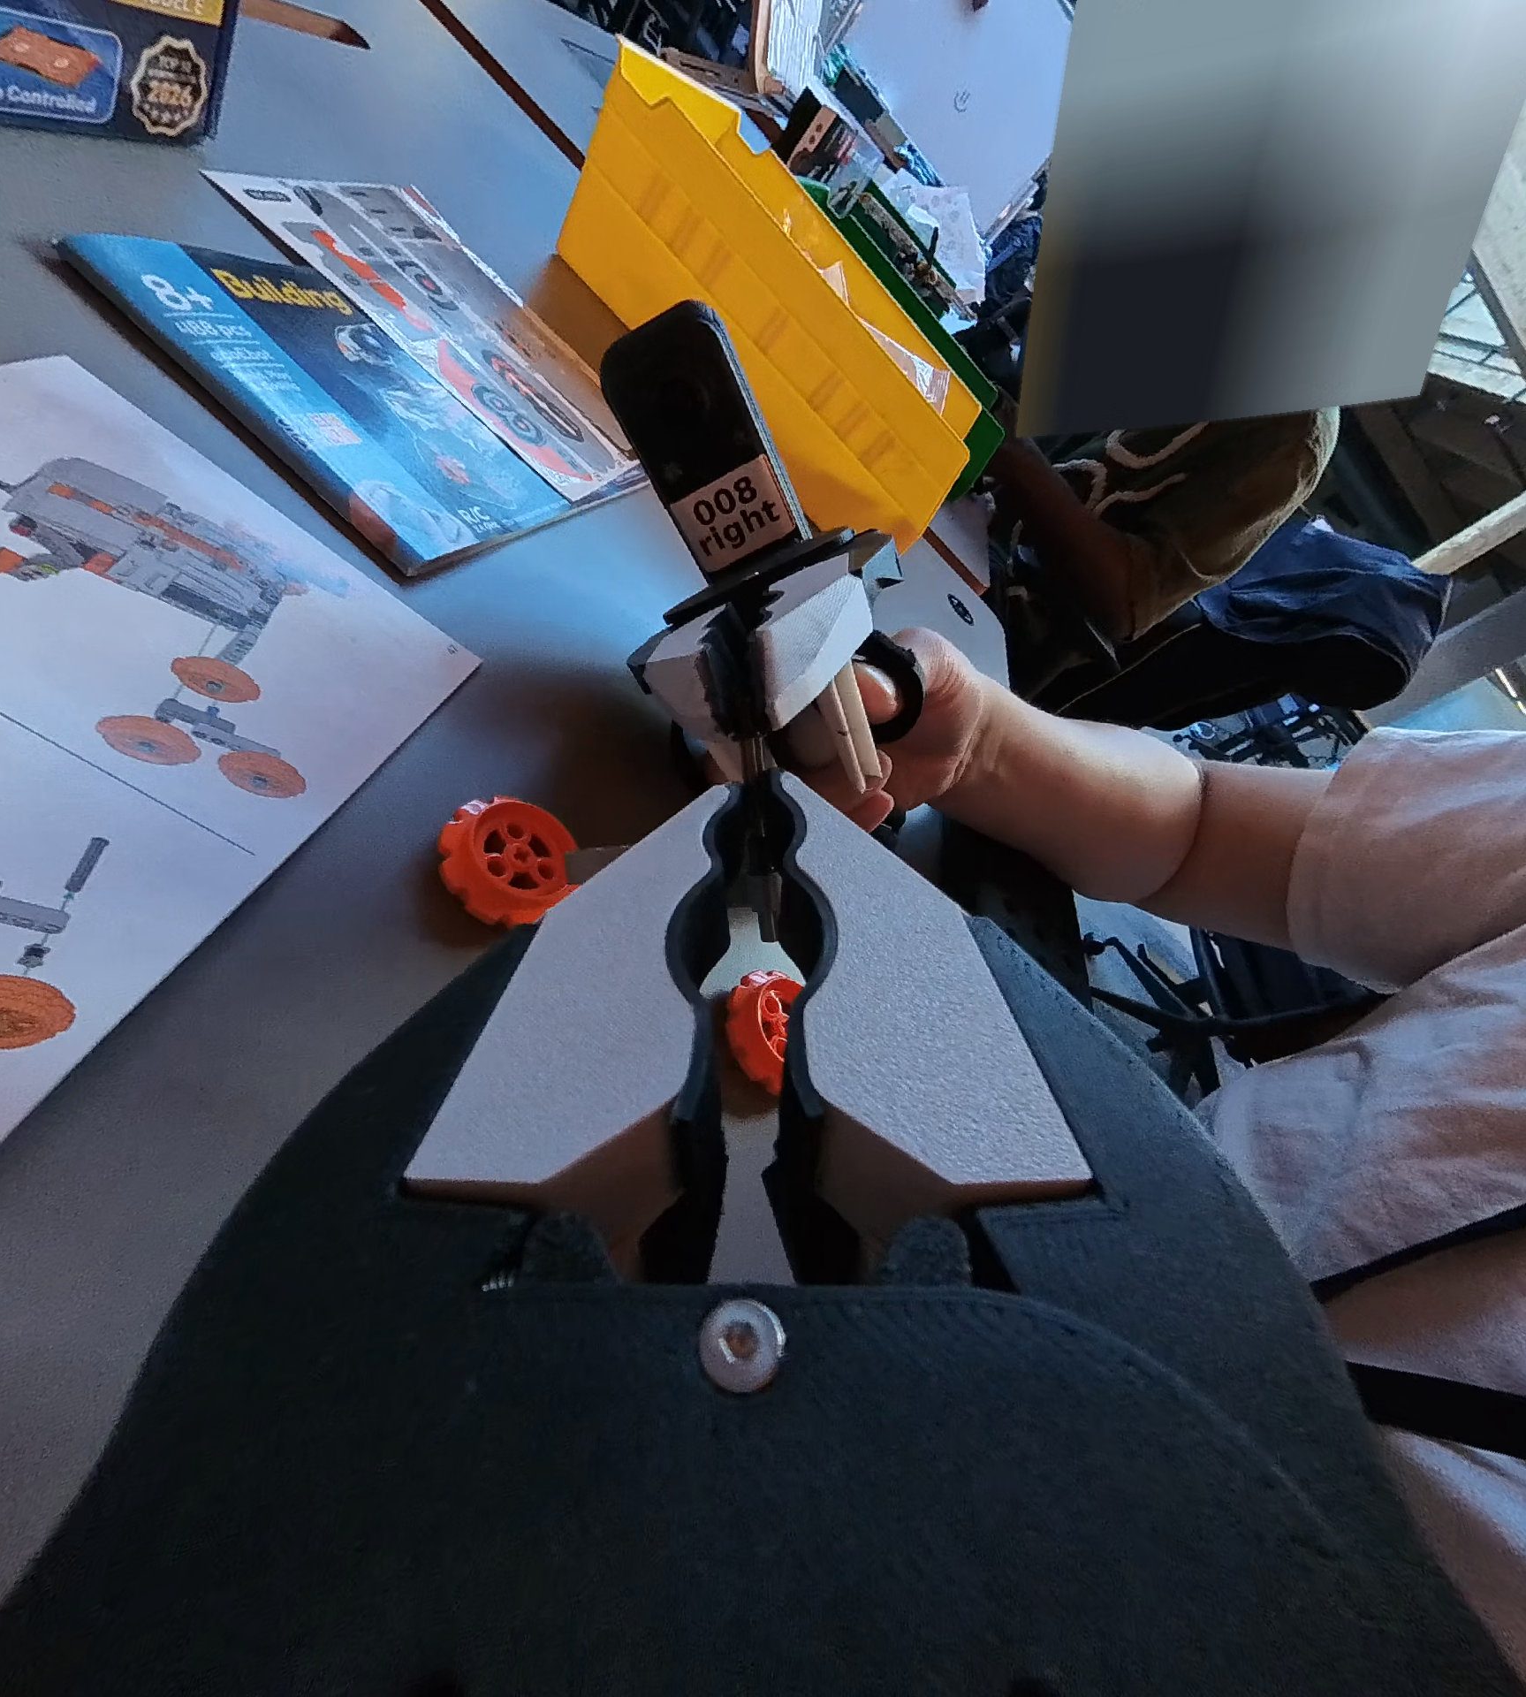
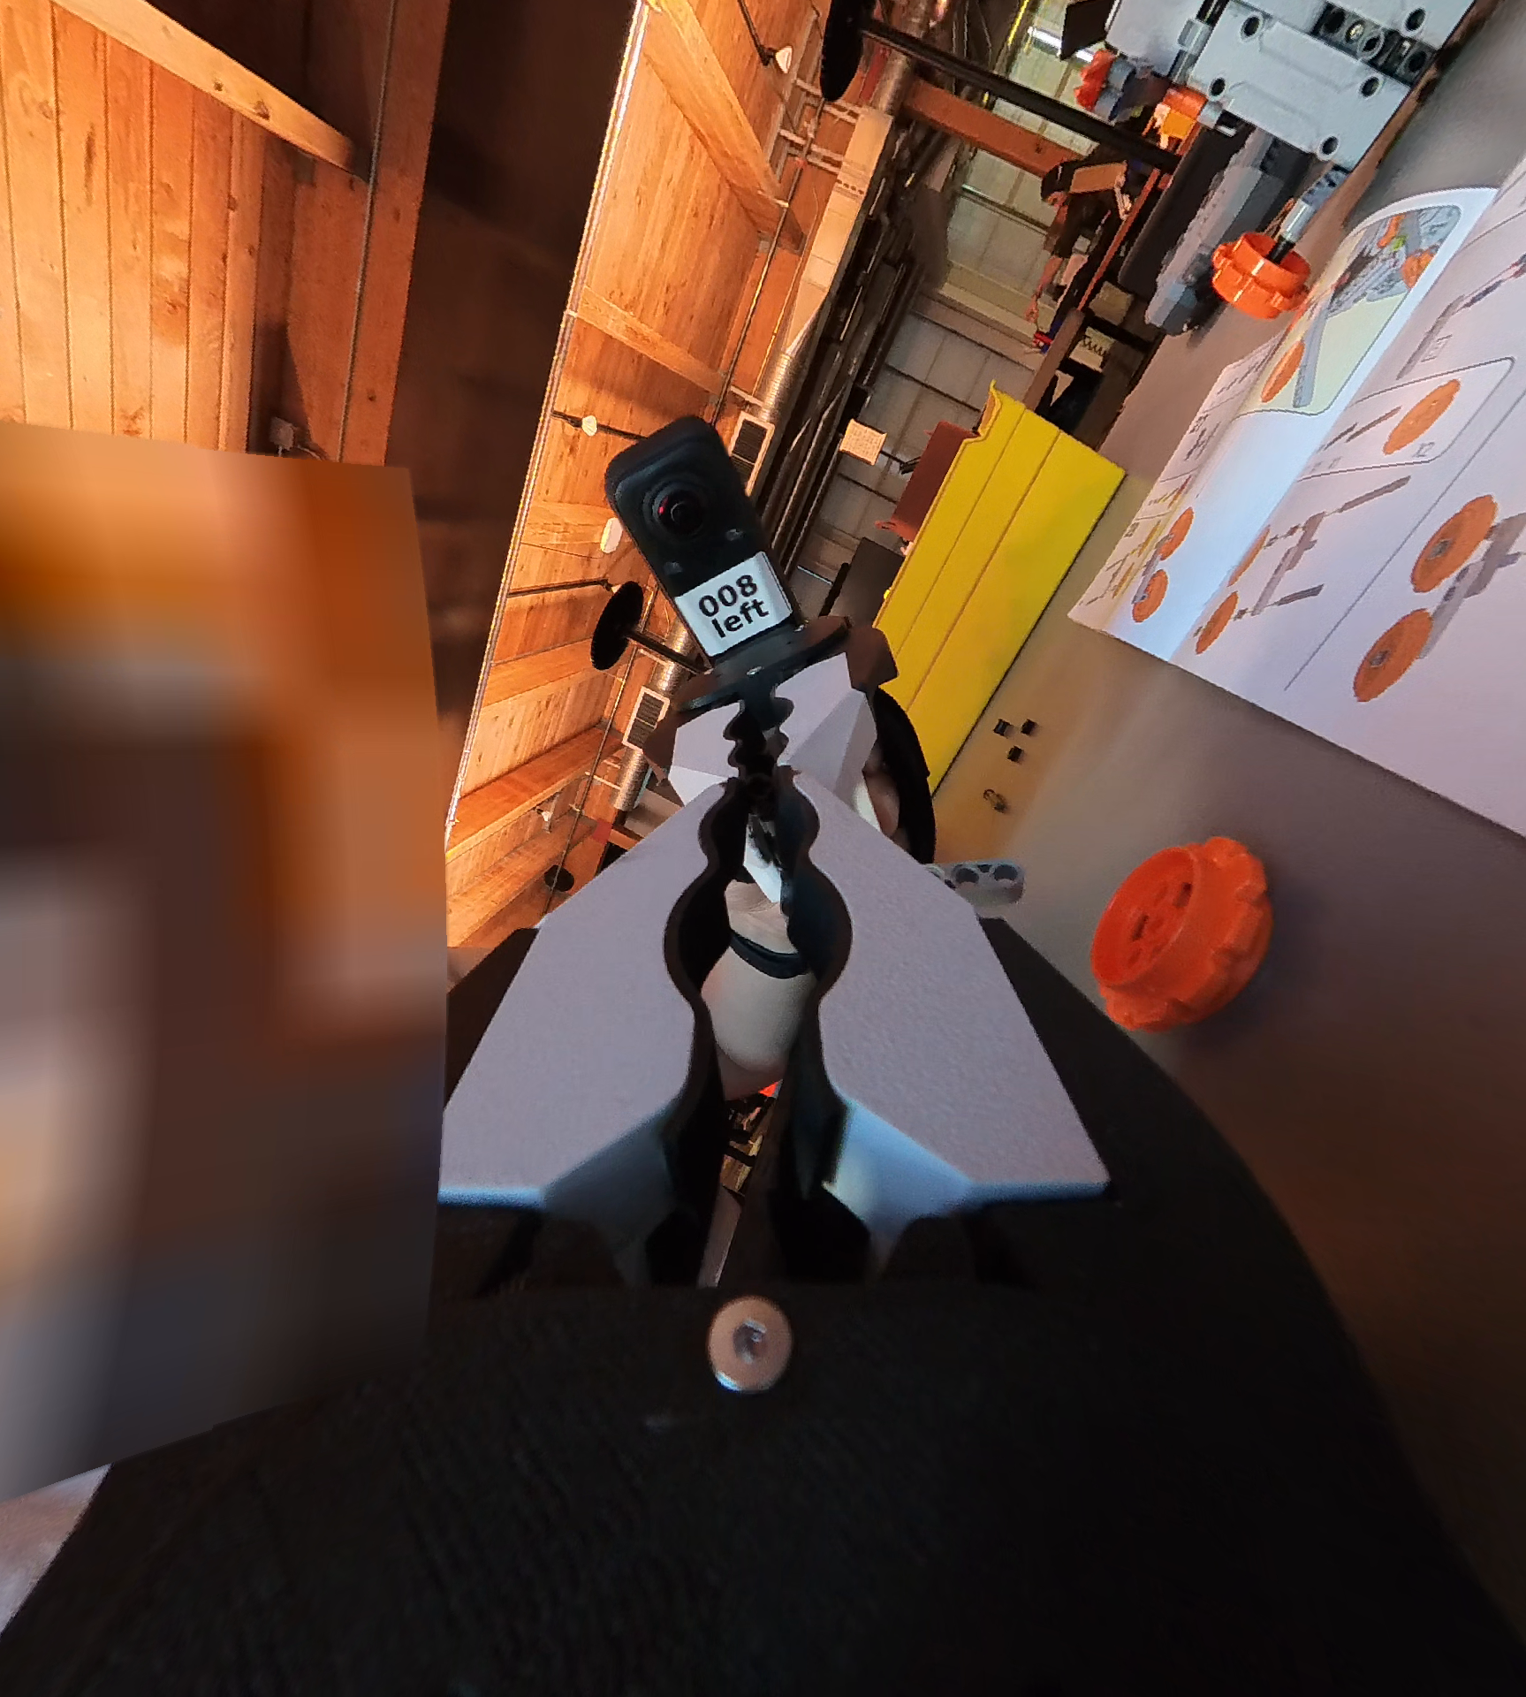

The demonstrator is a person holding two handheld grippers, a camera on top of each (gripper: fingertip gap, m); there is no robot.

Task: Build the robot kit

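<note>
**Two tools meet tip to tip over a building-kit surface**

The left tool [image 1: 759, 808] and the right tool [image 2: 754, 799] point straight at each other, tips almost touching, above the dark grey surface [image 1: 190, 1194]. Each has its fingers drawn nearly together, leaving only a narrow slot. A thin dark pin [image 1: 766, 904] shows in the left tool's slot and runs toward the right tool's tips; I cannot tell which tool actually grips it.

A bare hand [image 1: 915, 725] holds the right tool's handle. Each tool carries a black camera with a white printed label [image 1: 736, 514].

An orange wheel [image 1: 506, 859] lies on the surface just beside the left tool's fingers, and a second orange wheel [image 1: 763, 1019] shows through the slot. To the left lies a white instruction sheet [image 1: 144, 643] with drawings of grey beams and orange wheels. Beyond it are a blue printed booklet [image 1: 309, 395], a dark blue kit box [image 1: 70, 64] with a badge, and a yellow bin [image 1: 768, 303]. A partly built grey model [image 2: 1291, 73] stands farther off.
</note>
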